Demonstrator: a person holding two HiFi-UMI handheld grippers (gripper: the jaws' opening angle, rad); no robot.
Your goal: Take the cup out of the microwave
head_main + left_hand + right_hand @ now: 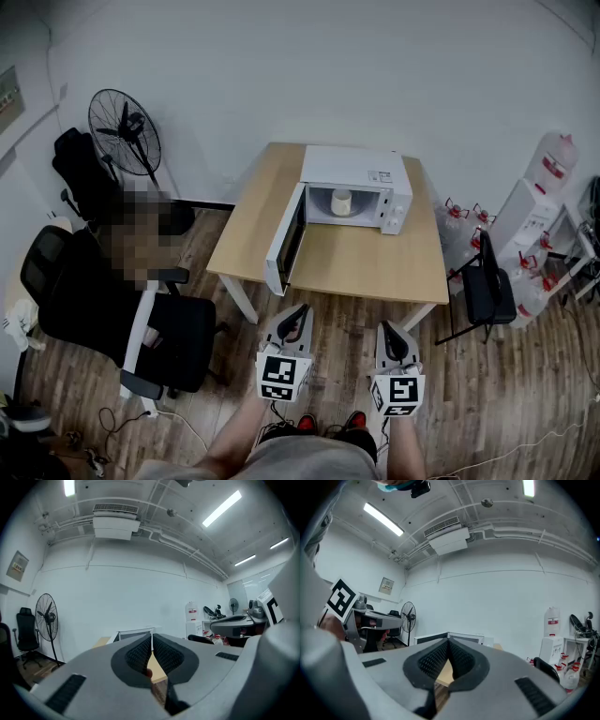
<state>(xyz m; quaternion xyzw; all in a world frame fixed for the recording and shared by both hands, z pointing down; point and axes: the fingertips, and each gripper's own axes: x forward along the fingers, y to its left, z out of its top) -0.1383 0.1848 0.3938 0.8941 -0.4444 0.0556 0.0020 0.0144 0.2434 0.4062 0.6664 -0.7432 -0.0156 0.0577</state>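
A white microwave (361,178) stands at the back of a wooden table (375,267), its door (286,239) swung open to the left. A pale cup (342,202) sits upright inside the cavity. My left gripper (299,312) and right gripper (387,330) hover side by side over the floor, short of the table's near edge, pointing at the microwave. Both have their jaws shut with nothing between them. In the left gripper view the left gripper (152,641) faces the microwave (136,633) from afar. The right gripper (448,645) faces the microwave (465,638) the same way.
Black office chairs (112,319) stand left of the table, with a standing fan (125,131) behind them. A black chair (487,286) and water bottles (553,164) are to the right. Cables lie on the wooden floor (525,394). The person's legs are below the grippers.
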